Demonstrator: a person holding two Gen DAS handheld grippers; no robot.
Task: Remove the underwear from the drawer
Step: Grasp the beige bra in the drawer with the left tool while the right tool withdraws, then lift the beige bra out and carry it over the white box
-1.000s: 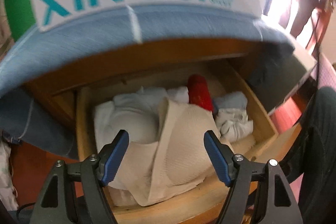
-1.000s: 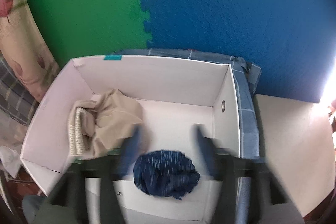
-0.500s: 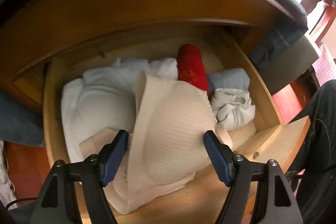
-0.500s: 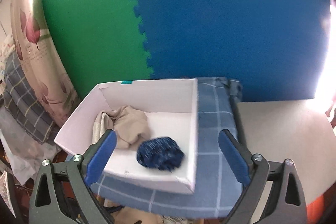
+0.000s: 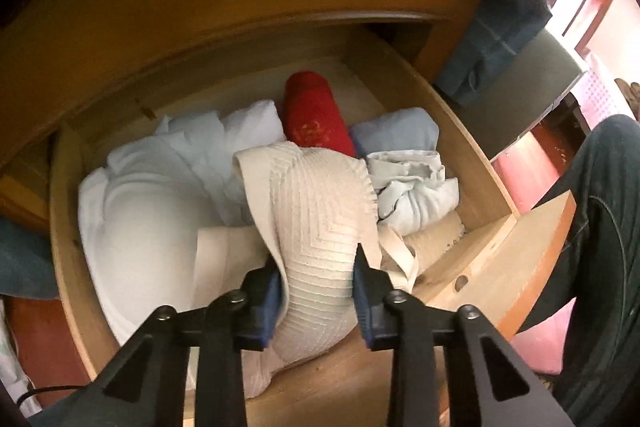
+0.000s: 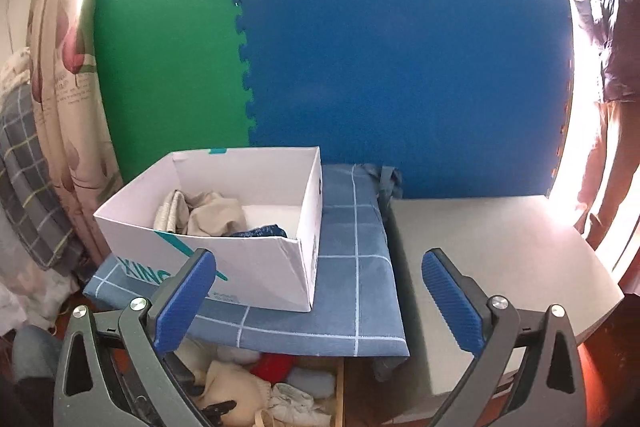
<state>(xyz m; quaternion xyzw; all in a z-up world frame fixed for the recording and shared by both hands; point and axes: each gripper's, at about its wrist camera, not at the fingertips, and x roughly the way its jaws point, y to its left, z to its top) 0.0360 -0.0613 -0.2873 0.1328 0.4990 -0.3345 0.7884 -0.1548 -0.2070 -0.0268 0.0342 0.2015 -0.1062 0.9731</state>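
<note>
The open wooden drawer [image 5: 472, 163] holds several folded garments. My left gripper [image 5: 316, 279] is shut on a cream ribbed bra [image 5: 320, 211] near the drawer's front edge. A white bra [image 5: 140, 223], a red roll [image 5: 316, 115] and pale blue bundles [image 5: 412, 187] lie around it. My right gripper [image 6: 316, 291] is open and empty, raised above the drawer [image 6: 340, 387]. It faces a white cardboard box [image 6: 256, 267] that holds beige cloth [image 6: 216, 215] and a dark blue garment [image 6: 260, 231].
The box stands on a blue checked cloth [image 6: 352, 267] over the cabinet top. A grey tabletop [image 6: 488, 259] lies to the right. A green and blue foam mat [image 6: 360, 67] covers the wall. A person's dark trouser leg [image 5: 600, 227] is right of the drawer.
My left gripper moved down into the drawer and shut on the cream bra. My right gripper, open, backed away from the box and rose.
</note>
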